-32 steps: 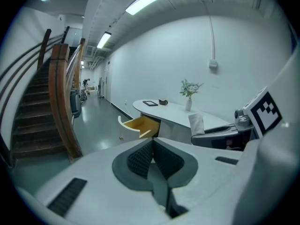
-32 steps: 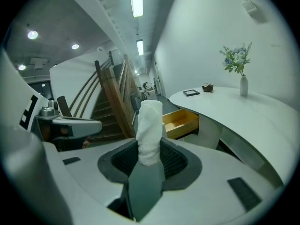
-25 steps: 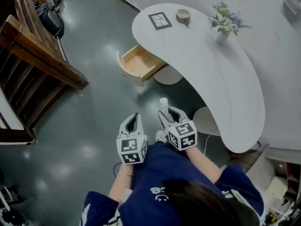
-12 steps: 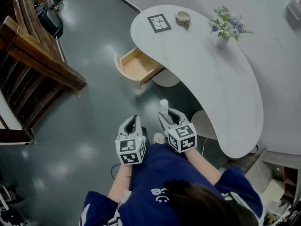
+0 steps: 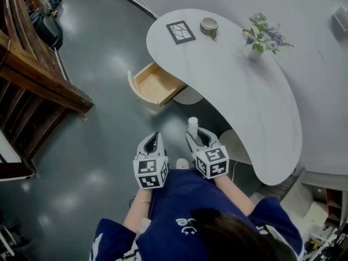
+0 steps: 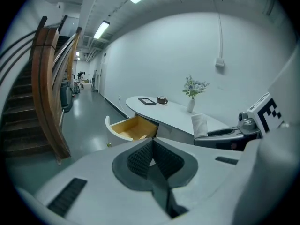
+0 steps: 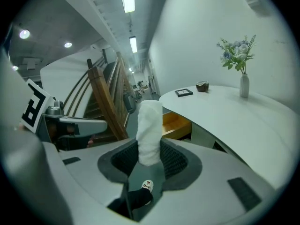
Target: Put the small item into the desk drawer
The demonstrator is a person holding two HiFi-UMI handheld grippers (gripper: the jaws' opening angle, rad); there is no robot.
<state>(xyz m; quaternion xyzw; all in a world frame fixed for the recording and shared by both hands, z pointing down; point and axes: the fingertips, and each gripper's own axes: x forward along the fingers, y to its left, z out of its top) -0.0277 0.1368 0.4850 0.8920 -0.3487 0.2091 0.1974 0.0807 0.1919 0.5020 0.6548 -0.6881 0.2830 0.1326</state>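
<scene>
- The small white roll, a soft-looking cylinder that may be cloth or paper (the surface is too blurred to tell), stands upright between the jaws of the right claw, just below the middle of the head view.
- In the right gripper view the small white roll has its lower end pinched between the two ribbed pads of the right claw, which is partly closed around it; the upper end sticks up well past the fingertips.
- The left claw sits just to the left of the right one at about the same height. In its own view the left claw has its pads pressed together with nothing between them.
- The open light-wood drawer lies above and left of the claws, well apart from the roll; it is pulled out from under the edge of the table and its inside looks bare.
- The white curved table sweeps from top centre down to the right of the frame.
- At its upper end stand a black-framed picture, a small round cup and a white vase of flowers.
- A brown wooden stair railing fills the upper left, over a glossy dark grey floor.
- The person's blue top fills the bottom centre.
</scene>
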